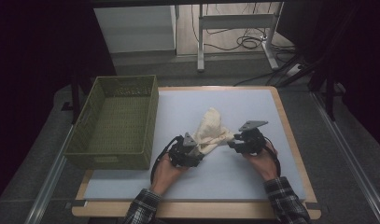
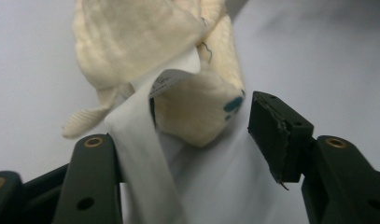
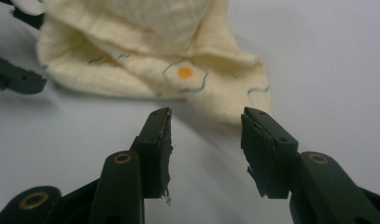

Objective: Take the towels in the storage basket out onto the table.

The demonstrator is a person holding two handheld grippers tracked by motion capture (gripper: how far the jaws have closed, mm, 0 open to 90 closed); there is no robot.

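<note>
Looking at the cream cloth point(image 1: 211, 128), it's bunched up mid-surface point(image 1: 253, 163), right of the green basket point(image 1: 115, 121), w/ both grippers at its near edge. Left gripper point(image 1: 193, 150) has a white strip, prob the care label point(image 2: 145, 154), plus some cloth running up between its fingers point(image 2: 276, 135), but they're apart and I don't see them pinching anything yet. Right gripper point(image 1: 232, 144) is just short of the near corner w/ the egg print point(image 3: 184, 72), fingers point(image 3: 157, 144) spread, nothing in them. Fabric looks thin, soft, v light, so imo it'll flop and slide rather than hold shape. Best bet is grabbing a hem or corner, not the lumpy middle, and def not just the label since that could slip out.
</note>
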